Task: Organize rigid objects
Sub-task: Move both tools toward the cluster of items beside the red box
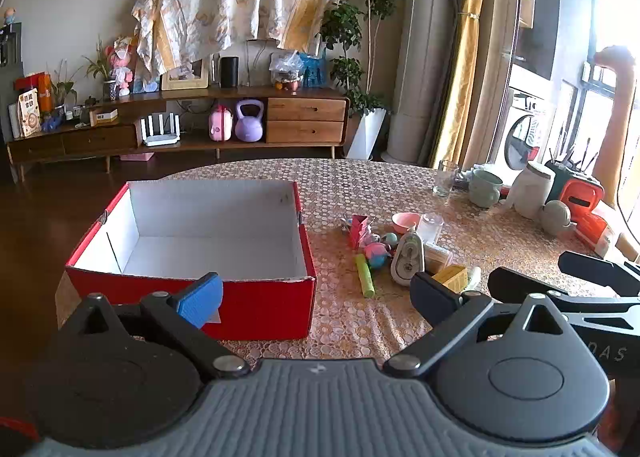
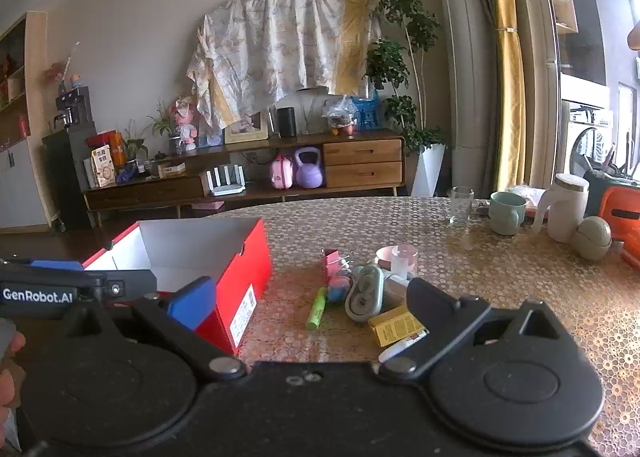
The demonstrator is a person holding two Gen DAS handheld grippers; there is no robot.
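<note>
A red cardboard box with a bare white inside stands open on the patterned table. Right of it lies a heap of small items: a green highlighter, a grey correction-tape dispenser, a yellow carton, a pink bowl and a small red-pink box. My left gripper hovers open before the box's near right corner, holding nothing. My right gripper is open above the table, the heap showing between its fingers.
At the table's far right stand a drinking glass, a green mug, a white jug and an orange case. A wooden sideboard lines the far wall.
</note>
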